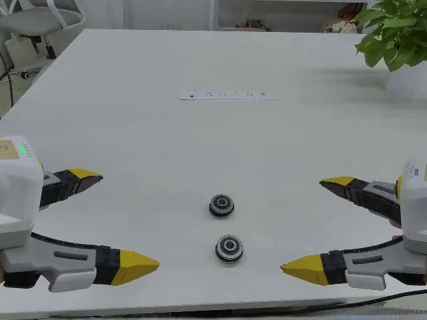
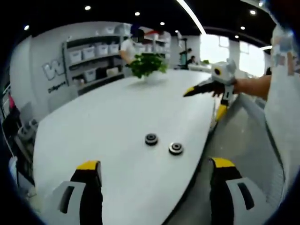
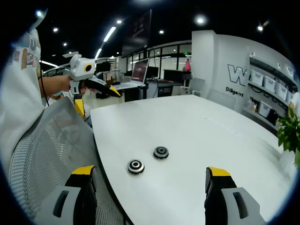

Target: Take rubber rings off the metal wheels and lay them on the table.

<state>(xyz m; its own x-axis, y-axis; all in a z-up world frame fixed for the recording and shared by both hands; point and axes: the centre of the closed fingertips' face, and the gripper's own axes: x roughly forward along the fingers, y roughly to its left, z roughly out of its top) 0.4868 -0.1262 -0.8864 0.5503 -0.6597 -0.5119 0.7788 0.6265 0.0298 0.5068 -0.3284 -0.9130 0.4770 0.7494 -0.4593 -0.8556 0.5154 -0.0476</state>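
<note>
Two small metal wheels with black rubber rings lie flat on the white table near its front edge: the farther wheel (image 1: 221, 205) (image 2: 151, 138) (image 3: 161, 152) and the nearer wheel (image 1: 229, 248) (image 2: 176, 148) (image 3: 136, 166). My left gripper (image 1: 119, 222) (image 2: 154, 180) (image 3: 96, 97) hovers open to the left of them, with yellow tips wide apart. On the opposite side my right gripper (image 1: 316, 225) (image 3: 150, 183) (image 2: 202, 101) hangs open as well. Neither one touches a wheel, and nothing sits between the jaws.
A white power strip (image 1: 227, 95) lies across the middle of the table. A potted green plant (image 1: 393, 40) (image 2: 147, 65) stands at the far right corner. A mesh chair (image 3: 51, 140) sits by the table's front edge. Shelves with bins (image 2: 91, 61) line the wall.
</note>
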